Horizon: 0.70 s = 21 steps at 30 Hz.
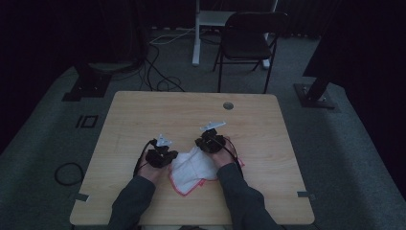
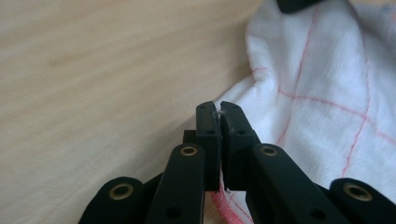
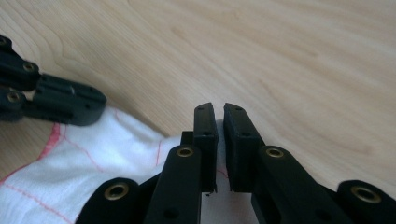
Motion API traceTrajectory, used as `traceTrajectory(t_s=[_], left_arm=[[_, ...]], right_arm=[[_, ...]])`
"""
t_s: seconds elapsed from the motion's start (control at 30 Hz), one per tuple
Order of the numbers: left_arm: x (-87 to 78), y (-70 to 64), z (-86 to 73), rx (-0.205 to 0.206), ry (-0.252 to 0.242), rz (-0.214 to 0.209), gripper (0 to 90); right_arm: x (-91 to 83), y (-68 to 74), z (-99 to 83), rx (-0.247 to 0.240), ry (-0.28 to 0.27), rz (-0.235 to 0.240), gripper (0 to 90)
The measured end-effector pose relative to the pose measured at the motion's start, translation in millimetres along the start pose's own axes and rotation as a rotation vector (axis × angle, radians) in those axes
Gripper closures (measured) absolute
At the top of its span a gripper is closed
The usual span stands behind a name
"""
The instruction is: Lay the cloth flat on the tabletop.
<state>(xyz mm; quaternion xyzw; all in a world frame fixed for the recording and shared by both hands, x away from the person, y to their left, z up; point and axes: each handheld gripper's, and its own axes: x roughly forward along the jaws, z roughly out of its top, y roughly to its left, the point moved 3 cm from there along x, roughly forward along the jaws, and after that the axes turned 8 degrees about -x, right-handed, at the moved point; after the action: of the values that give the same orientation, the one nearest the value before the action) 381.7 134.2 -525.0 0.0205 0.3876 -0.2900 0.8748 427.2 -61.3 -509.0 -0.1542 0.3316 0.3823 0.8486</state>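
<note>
A white cloth (image 1: 191, 168) with thin red lines and a red hem lies crumpled on the wooden table (image 1: 143, 115), between the two hands. My left gripper (image 1: 162, 154) sits at the cloth's left edge. In the left gripper view its jaws are shut on the cloth (image 2: 327, 93), with the hem pinched at the left gripper's (image 2: 218, 109) tips. My right gripper (image 1: 208, 140) is at the cloth's far right corner. In the right gripper view the right gripper (image 3: 219, 112) is shut on a fold of the cloth (image 3: 84, 163), and the left gripper's fingers (image 3: 65, 100) lie on the cloth farther off.
The table has a round cable hole (image 1: 228, 105) near its far edge. A black folding chair (image 1: 246, 40) and a white desk leg (image 1: 196, 33) stand beyond the table. Cables (image 1: 158, 72) and black stand bases (image 1: 88, 86) lie on the grey carpet.
</note>
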Motion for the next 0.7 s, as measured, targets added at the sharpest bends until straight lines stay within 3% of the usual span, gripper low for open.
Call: traceTrajectory(t_s=[0.2,0.23,0.47,0.6,0.7], left_arm=[[-23.3,-5.5,15.1,0.017,-0.076,0.009,87.9],[-33.2,-9.2,21.1,0.022,-0.109,0.007,87.9],[-62.9,-26.2,36.9,0.062,-0.208,0.005,87.9],[-70.7,-32.4,38.2,0.084,-0.223,0.008,87.9],[-68.3,-36.1,28.3,0.085,-0.206,-0.004,87.9]], right_arm=[[-23.3,-3.2,4.0,-0.006,-0.06,-0.023,84.8],[-28.1,-3.4,4.2,-0.006,-0.071,-0.028,84.9],[-61.5,-1.6,7.8,-0.016,-0.159,-0.046,85.3],[-76.6,1.1,10.8,-0.033,-0.201,-0.058,85.3],[-81.0,5.9,4.1,-0.042,-0.21,-0.061,85.3]])
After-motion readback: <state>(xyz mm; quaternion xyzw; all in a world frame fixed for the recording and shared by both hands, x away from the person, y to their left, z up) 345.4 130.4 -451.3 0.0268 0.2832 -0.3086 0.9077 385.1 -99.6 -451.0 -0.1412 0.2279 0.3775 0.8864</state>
